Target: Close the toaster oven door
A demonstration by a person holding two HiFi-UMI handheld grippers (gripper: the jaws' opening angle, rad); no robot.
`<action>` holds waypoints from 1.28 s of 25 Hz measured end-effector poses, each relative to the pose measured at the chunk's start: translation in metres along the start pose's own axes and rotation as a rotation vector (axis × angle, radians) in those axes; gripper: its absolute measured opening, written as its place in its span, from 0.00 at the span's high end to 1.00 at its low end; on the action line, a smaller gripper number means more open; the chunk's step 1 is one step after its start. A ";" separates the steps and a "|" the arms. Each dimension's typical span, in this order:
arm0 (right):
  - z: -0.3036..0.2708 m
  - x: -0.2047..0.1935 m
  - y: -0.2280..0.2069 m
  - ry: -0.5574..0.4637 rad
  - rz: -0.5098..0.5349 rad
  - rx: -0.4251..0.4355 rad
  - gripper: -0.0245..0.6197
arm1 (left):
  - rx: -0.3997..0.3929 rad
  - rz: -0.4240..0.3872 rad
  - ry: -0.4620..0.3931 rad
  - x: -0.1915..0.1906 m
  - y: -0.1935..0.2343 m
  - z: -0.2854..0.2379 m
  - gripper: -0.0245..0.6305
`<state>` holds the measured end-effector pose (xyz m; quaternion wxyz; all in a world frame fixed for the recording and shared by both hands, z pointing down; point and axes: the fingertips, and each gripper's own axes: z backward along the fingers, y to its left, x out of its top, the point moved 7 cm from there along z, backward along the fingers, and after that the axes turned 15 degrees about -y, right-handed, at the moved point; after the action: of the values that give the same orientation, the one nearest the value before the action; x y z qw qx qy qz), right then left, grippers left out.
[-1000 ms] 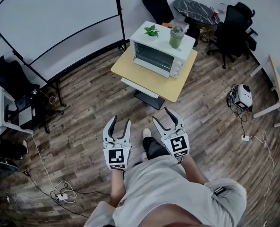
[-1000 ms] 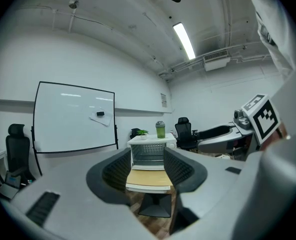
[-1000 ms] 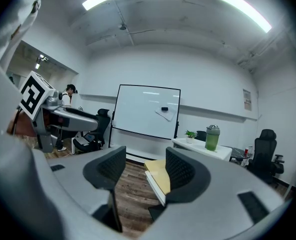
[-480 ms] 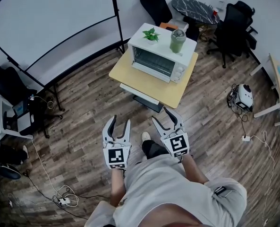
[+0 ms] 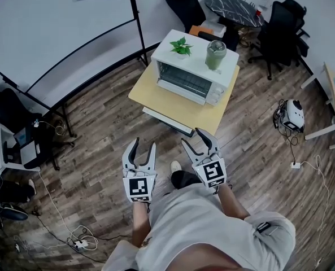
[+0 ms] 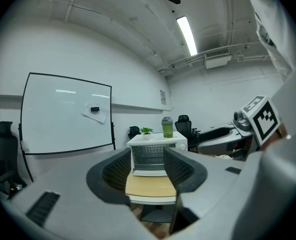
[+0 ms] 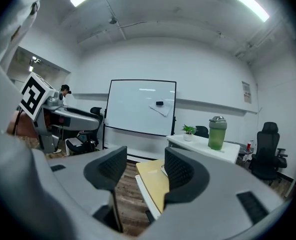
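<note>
Head view: left gripper (image 5: 144, 144) gapes empty; right gripper (image 5: 191, 136), also empty, has just been narrowing yet stays apart; both should near the toaster oven (image 5: 192, 72) squarely.

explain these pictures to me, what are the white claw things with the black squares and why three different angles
There is no robot here: a person holds a two-jaw tool, a gripper, in each hand. The wide picture comes from a camera on the person's head, looking down. The white claws in it are the left gripper and the right gripper; the black squares are markers fixed on them. The other two pictures come from a small camera riding on each gripper, looking out between its own jaws. Both grippers are open and hold nothing; the right one's jaws have just been closing a little. Ahead stands a wooden table with a white toaster oven on it. On the oven's top sit a potted plant and a green bottle. Neither gripper touches it.
</note>
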<state>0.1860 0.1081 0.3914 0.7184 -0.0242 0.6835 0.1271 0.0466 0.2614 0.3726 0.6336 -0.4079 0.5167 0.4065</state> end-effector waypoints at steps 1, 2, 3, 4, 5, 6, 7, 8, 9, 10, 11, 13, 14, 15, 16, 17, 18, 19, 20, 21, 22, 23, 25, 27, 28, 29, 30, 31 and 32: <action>-0.006 -0.001 -0.004 0.001 0.001 0.001 0.59 | -0.001 -0.002 -0.001 -0.001 0.003 -0.007 0.66; -0.012 -0.002 -0.008 0.001 0.001 0.002 0.59 | -0.001 -0.002 -0.003 -0.001 0.006 -0.014 0.66; -0.017 -0.002 -0.012 0.001 0.002 0.003 0.59 | -0.001 -0.001 -0.004 -0.001 0.008 -0.021 0.66; -0.023 -0.002 -0.017 0.000 0.002 0.003 0.59 | 0.000 -0.001 -0.004 -0.001 0.011 -0.027 0.66; -0.028 -0.002 -0.021 -0.001 0.003 0.004 0.60 | 0.000 -0.001 -0.004 -0.001 0.012 -0.033 0.66; -0.032 -0.001 -0.025 -0.002 0.004 0.004 0.60 | 0.001 -0.001 -0.004 -0.001 0.014 -0.039 0.66; -0.037 -0.001 -0.029 -0.003 0.005 0.005 0.60 | 0.002 -0.001 -0.003 0.000 0.016 -0.044 0.66; -0.042 -0.001 -0.034 -0.004 0.005 0.006 0.60 | 0.003 -0.001 -0.003 0.000 0.018 -0.050 0.66; -0.047 -0.001 -0.038 -0.005 0.004 0.006 0.60 | 0.004 -0.002 -0.002 0.000 0.019 -0.056 0.66; -0.051 -0.001 -0.043 -0.006 0.003 0.006 0.60 | 0.004 -0.003 -0.002 0.000 0.020 -0.062 0.66; -0.055 -0.001 -0.047 -0.008 0.003 0.006 0.60 | 0.004 -0.005 -0.001 0.000 0.022 -0.068 0.66; -0.061 -0.003 -0.055 -0.010 0.001 0.009 0.60 | 0.006 -0.010 -0.001 -0.001 0.023 -0.079 0.66; -0.064 -0.003 -0.059 -0.010 0.001 0.010 0.60 | 0.008 -0.012 -0.001 -0.001 0.024 -0.083 0.66; -0.066 -0.004 -0.063 -0.009 0.001 0.011 0.60 | 0.010 -0.012 -0.001 -0.001 0.024 -0.087 0.66; -0.069 -0.004 -0.067 -0.008 0.001 0.010 0.60 | 0.010 -0.012 0.000 -0.001 0.025 -0.092 0.66; -0.072 -0.004 -0.071 -0.007 0.000 0.007 0.60 | 0.009 -0.011 0.001 -0.001 0.025 -0.096 0.66; -0.075 -0.004 -0.075 -0.007 -0.002 0.003 0.61 | 0.007 -0.010 0.002 -0.001 0.026 -0.100 0.66; -0.077 -0.004 -0.078 -0.008 -0.004 -0.001 0.61 | 0.003 -0.009 0.004 -0.001 0.026 -0.104 0.66; -0.079 -0.004 -0.081 -0.009 -0.006 -0.004 0.61 | -0.001 -0.009 0.006 -0.001 0.026 -0.107 0.66; -0.082 -0.005 -0.084 -0.009 -0.007 -0.007 0.61 | -0.004 -0.010 0.009 -0.002 0.027 -0.111 0.66; -0.084 -0.005 -0.086 -0.009 -0.008 -0.008 0.61 | -0.007 -0.010 0.010 -0.002 0.028 -0.116 0.66; -0.087 -0.006 -0.088 -0.008 -0.008 -0.010 0.61 | -0.010 -0.010 0.010 -0.003 0.029 -0.120 0.66; -0.092 -0.007 -0.091 -0.008 -0.009 -0.015 0.61 | -0.019 -0.010 0.007 -0.005 0.031 -0.130 0.66; -0.096 -0.008 -0.095 -0.006 -0.010 -0.025 0.61 | -0.032 -0.008 0.007 -0.007 0.033 -0.139 0.66; -0.098 -0.009 -0.097 -0.003 -0.008 -0.031 0.61 | -0.040 -0.006 0.008 -0.008 0.034 -0.144 0.66; -0.100 -0.011 -0.100 0.001 -0.006 -0.039 0.61 | -0.049 -0.003 0.008 -0.010 0.035 -0.149 0.66; -0.103 -0.013 -0.102 0.006 -0.003 -0.049 0.61 | -0.060 0.000 0.007 -0.012 0.036 -0.154 0.66; -0.106 -0.014 -0.104 0.009 -0.002 -0.060 0.62 | -0.072 0.003 0.007 -0.014 0.038 -0.159 0.66; -0.108 -0.016 -0.107 0.011 -0.002 -0.071 0.62 | -0.083 0.006 0.007 -0.017 0.039 -0.164 0.66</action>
<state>0.1026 -0.0200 0.3851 0.7133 -0.0510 0.6826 0.1504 -0.0454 0.1191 0.3633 0.6132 -0.4337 0.5026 0.4280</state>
